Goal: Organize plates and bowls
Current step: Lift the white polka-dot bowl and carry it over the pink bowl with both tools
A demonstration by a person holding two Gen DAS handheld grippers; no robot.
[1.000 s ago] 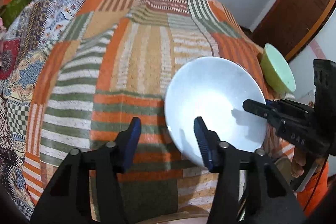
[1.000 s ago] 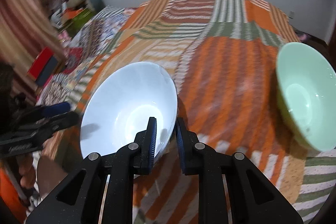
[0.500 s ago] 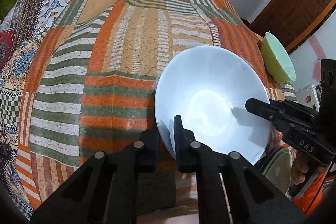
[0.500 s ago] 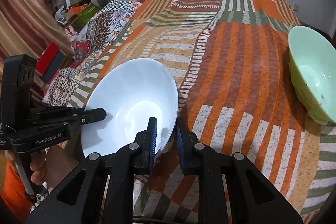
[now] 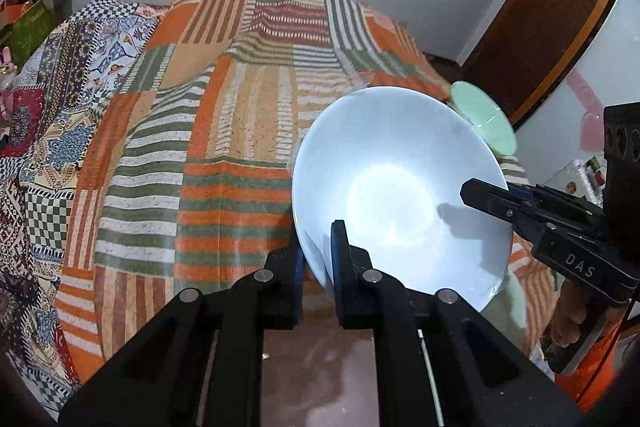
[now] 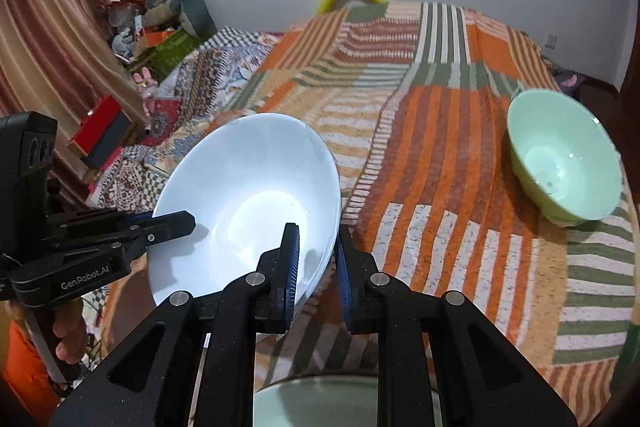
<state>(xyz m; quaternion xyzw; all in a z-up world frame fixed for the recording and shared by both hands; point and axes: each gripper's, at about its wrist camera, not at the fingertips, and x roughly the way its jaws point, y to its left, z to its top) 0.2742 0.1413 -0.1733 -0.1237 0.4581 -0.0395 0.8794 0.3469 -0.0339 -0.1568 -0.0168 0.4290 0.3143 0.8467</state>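
Observation:
A large white bowl (image 5: pixel 400 187) is held in the air above the near edge of the bed, tilted; it also shows in the right wrist view (image 6: pixel 248 199). My left gripper (image 5: pixel 318 259) is shut on its near left rim. My right gripper (image 6: pixel 316 259) stands around the opposite rim, its jaws slightly parted, and shows from the side in the left wrist view (image 5: pixel 480 195). A mint green bowl (image 6: pixel 564 163) sits upright on the bed at the right, also seen in the left wrist view (image 5: pixel 484 119).
The bed is covered by an orange, green and white striped patchwork blanket (image 5: pixel 224 155). A pale green dish (image 6: pixel 320 403) lies below my right gripper. A wooden door (image 5: pixel 540 27) stands at the right. Clutter and a red box (image 6: pixel 104 135) lie at the left.
My left gripper closed on the white bowl's rim. The bowl rose and tilted. My right gripper's jaws have parted a little around the other rim.

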